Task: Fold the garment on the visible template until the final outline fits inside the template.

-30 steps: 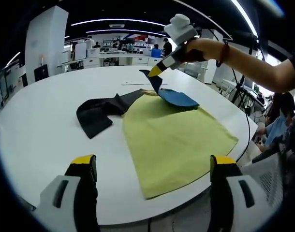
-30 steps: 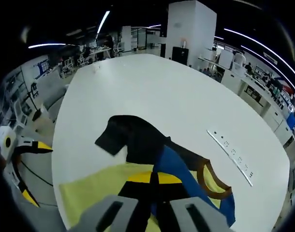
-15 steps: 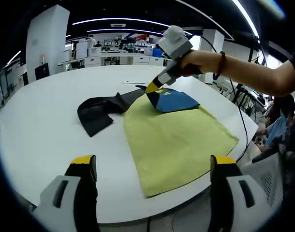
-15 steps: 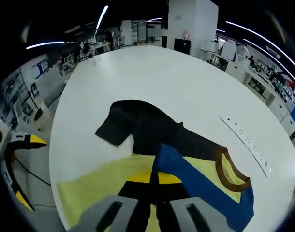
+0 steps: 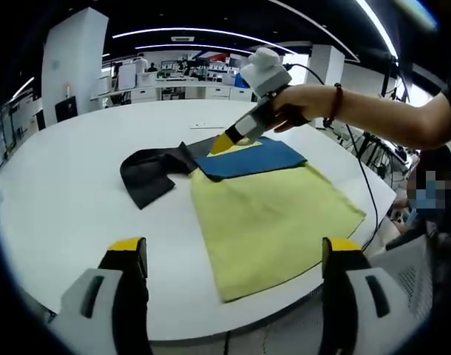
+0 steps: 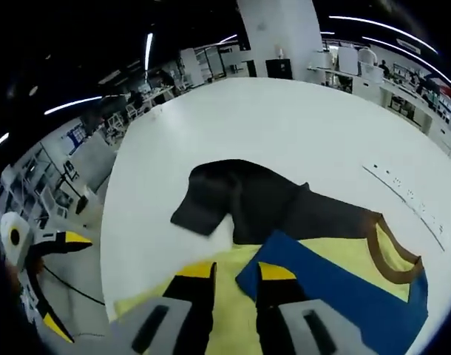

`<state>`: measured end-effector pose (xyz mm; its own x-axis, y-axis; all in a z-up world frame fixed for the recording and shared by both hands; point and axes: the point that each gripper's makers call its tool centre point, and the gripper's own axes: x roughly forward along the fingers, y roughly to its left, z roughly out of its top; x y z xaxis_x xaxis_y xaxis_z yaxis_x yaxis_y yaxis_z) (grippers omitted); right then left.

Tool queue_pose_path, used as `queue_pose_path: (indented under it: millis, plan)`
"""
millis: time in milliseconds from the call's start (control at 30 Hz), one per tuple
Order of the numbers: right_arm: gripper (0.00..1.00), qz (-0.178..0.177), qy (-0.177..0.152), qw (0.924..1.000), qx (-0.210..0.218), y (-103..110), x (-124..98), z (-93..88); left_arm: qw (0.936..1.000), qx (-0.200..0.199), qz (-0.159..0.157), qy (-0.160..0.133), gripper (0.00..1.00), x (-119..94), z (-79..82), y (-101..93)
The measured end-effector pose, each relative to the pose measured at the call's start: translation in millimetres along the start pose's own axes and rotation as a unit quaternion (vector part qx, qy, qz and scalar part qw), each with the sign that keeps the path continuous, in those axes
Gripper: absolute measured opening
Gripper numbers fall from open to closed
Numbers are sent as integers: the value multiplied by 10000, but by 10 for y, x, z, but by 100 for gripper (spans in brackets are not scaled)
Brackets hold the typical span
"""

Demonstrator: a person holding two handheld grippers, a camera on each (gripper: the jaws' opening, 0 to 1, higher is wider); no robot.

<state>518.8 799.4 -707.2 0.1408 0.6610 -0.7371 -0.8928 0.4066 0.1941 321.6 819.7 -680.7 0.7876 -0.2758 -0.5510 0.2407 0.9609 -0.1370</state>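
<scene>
A garment lies on the white table (image 5: pixel 63 200): a yellow body (image 5: pixel 270 214), a blue panel (image 5: pixel 244 157) laid flat across its far end, and a black sleeve (image 5: pixel 148 174) spread to the left. In the right gripper view the same black sleeve (image 6: pixel 240 200), blue panel (image 6: pixel 336 292) and brown collar (image 6: pixel 392 255) show. My right gripper (image 6: pixel 235 271) is open, its jaws apart low over the blue panel's corner; from the left gripper view the right gripper (image 5: pixel 222 142) hovers at that corner. My left gripper (image 5: pixel 233 248) stands wide open near the table's front edge, holding nothing.
A thin white strip (image 6: pixel 407 198) lies on the table beyond the collar. The holder's forearm (image 5: pixel 373 118) reaches in from the right. The table's edge runs close under the yellow hem. Office desks and a white pillar (image 6: pixel 277 37) stand behind.
The right gripper carried the blue panel down and leftward, laid it flat on the yellow body, then opened and let it go. The left gripper stayed put.
</scene>
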Motion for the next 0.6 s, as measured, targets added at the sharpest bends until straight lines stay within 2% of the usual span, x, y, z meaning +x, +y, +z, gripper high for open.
queue_pose_path:
  millis: [67,233,400,467,600]
  plan:
    - [29,-86,-52,9999,-12,-54,-29,3,10000,8,6,-28,98,-3,15,-1]
    - [51,-365,-231,9990,-81,-213,-163,17,10000,43,32,-10,99,5,24,4]
    - [65,-583,-314,9978,-96,-358,-295,-35,9999,54,84,-91,99,15,83,19]
    - [71,-659,-451,9967,-129,-422,-351,-35,9999,91,84,-70,99,21,82,18]
    - [80,-765,-479,9958,-154,-519,-454,-92,9999,127,72,-45,99,25,82,12]
